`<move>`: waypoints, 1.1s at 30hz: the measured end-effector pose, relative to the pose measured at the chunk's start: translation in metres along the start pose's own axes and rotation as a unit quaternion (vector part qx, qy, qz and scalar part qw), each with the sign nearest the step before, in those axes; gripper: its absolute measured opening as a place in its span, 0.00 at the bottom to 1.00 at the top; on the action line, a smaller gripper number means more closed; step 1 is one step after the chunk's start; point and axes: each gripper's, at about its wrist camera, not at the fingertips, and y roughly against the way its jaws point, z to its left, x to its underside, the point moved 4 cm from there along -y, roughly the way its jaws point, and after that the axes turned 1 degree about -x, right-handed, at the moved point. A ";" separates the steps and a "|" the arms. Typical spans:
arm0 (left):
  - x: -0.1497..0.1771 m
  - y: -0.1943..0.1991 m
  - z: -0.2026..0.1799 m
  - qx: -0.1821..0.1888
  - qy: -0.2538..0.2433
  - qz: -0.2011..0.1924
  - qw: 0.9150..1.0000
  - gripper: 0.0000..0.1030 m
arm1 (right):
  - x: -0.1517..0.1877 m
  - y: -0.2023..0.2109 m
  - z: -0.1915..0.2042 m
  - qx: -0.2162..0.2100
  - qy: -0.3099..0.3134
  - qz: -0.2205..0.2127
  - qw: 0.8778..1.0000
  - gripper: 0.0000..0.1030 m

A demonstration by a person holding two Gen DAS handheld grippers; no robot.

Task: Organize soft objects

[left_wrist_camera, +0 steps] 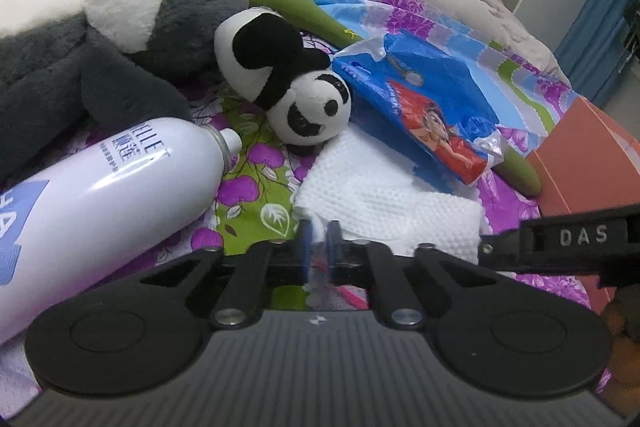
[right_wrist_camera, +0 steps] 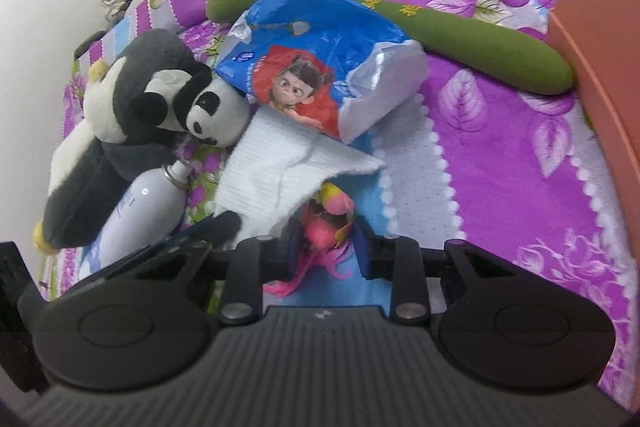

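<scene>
A white towel (left_wrist_camera: pixel 380 195) lies on the bed, and my left gripper (left_wrist_camera: pixel 319 227) is shut on its near edge. The towel (right_wrist_camera: pixel 280 171) is lifted at that edge in the right wrist view. My right gripper (right_wrist_camera: pixel 324 231) is shut on a small pink and yellow plush toy (right_wrist_camera: pixel 332 211) under the raised towel. A small panda plush (left_wrist_camera: pixel 288 79) lies left of the towel, also in the right wrist view (right_wrist_camera: pixel 208 111). A big grey and white plush (left_wrist_camera: pixel 100 27) lies behind it. A long green plush (right_wrist_camera: pixel 460 39) lies at the back.
A white spray bottle (left_wrist_camera: pixel 108 195) lies at the left. A blue cartoon plastic bag (left_wrist_camera: pixel 424 103) rests on the towel's far side. An orange box (right_wrist_camera: pixel 596 39) stands at the right. The floral bedsheet (right_wrist_camera: pixel 500 167) spreads to the right. Bedding is piled behind.
</scene>
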 end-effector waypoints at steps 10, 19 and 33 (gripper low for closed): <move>0.002 0.023 0.001 -0.016 0.066 0.012 0.998 0.04 | 0.012 0.034 -0.018 0.052 0.015 -0.008 0.999 0.31; 0.019 0.059 -0.010 -0.011 0.086 0.011 0.996 0.04 | 0.033 0.070 -0.020 0.071 0.032 -0.019 0.997 0.31; 0.066 0.130 -0.019 -0.016 0.094 0.005 0.995 0.03 | 0.075 0.126 -0.008 0.066 0.059 -0.035 0.995 0.31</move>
